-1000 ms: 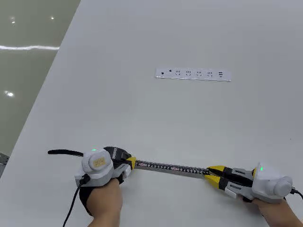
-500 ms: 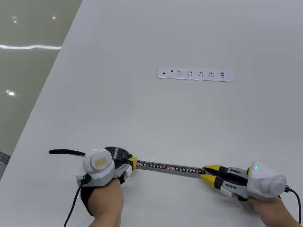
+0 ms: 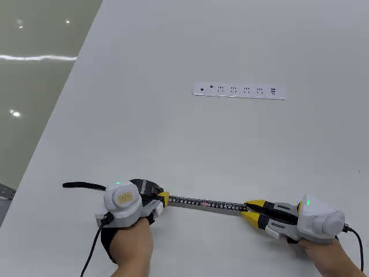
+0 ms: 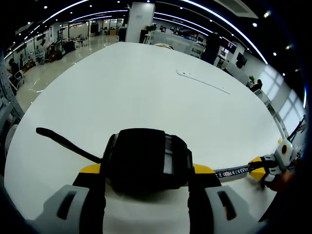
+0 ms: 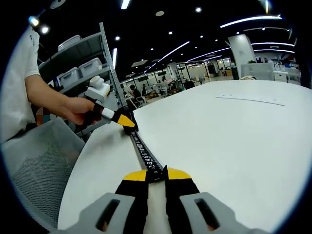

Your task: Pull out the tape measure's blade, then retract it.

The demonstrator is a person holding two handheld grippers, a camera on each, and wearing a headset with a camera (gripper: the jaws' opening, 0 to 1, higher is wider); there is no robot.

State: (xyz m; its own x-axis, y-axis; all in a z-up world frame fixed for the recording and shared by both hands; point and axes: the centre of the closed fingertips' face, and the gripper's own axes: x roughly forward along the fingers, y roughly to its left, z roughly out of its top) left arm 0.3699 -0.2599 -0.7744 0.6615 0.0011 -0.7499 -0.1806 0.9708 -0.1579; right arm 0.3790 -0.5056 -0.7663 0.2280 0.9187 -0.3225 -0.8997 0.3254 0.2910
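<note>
A black tape measure case [image 4: 146, 158] sits between the jaws of my left gripper [image 3: 154, 202], which is shut on it at the table's near left; the case [image 3: 145, 189] shows beside the gripper body. Its black wrist strap [image 3: 81, 186] trails left on the table. The blade [image 3: 204, 203] runs right from the case, low over the white table [image 3: 173, 133], to my right gripper [image 3: 249, 210], which is shut on the blade's end. In the right gripper view the blade [image 5: 145, 155] leads from the closed yellow jaws to the left gripper [image 5: 122, 119].
A white power strip [image 3: 239, 90] lies flat further back on the table, right of centre. The table's left edge [image 3: 55, 121] drops to a glossy floor. A mesh chair [image 5: 39, 161] and the person's arm [image 5: 53, 100] appear in the right gripper view.
My right gripper has moved left toward the case, so the exposed blade is shorter. The left gripper holds the case in place. The head camera shifted slightly.
</note>
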